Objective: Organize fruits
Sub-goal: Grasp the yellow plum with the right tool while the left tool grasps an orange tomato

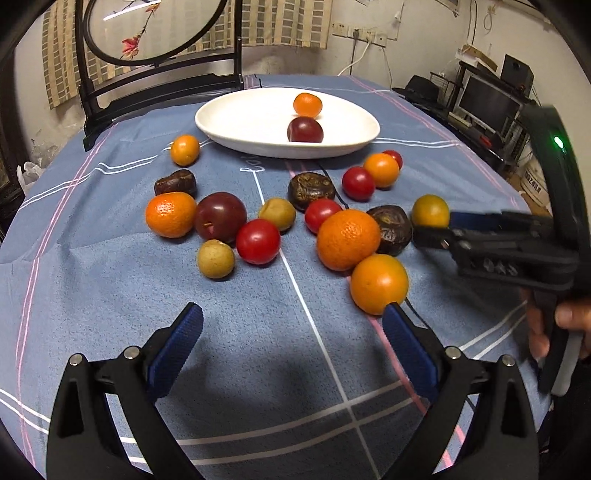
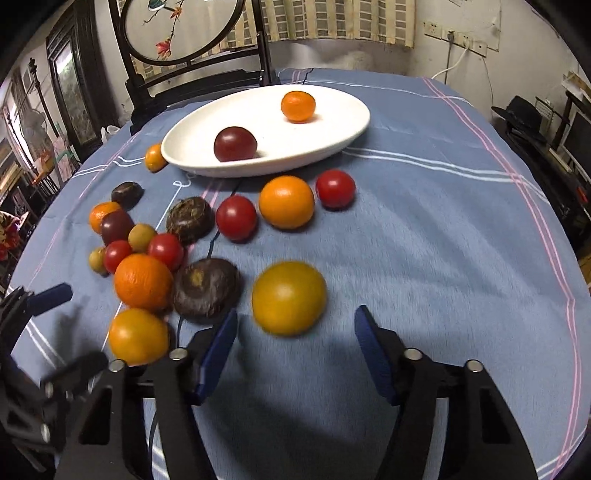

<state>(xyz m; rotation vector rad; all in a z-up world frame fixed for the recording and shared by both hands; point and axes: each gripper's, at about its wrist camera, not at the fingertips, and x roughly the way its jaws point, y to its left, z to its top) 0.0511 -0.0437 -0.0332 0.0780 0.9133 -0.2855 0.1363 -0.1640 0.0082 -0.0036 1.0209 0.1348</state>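
A white oval plate (image 1: 221,120) (image 2: 332,122) at the back of the table holds a small orange (image 1: 307,104) and a dark red plum (image 1: 305,130). Several fruits lie loose on the blue cloth: oranges, red tomatoes, dark brown fruits and yellow-green ones. My left gripper (image 1: 293,321) is open over bare cloth, its right fingertip beside a smooth orange (image 1: 378,284). My right gripper (image 2: 297,319) is open, and a yellow-orange fruit (image 2: 289,297) lies just beyond its fingertips, apart from both pads. From the left wrist, this gripper (image 1: 443,230) reaches in from the right towards that fruit (image 1: 430,210).
A dark wooden stand with a round embroidered screen (image 1: 155,33) rises behind the plate. A person's hand (image 1: 569,317) holds the right gripper's handle. A thin black cable (image 2: 210,247) runs across the cloth among the fruits. Shelves and a monitor (image 1: 487,103) stand off the table's right side.
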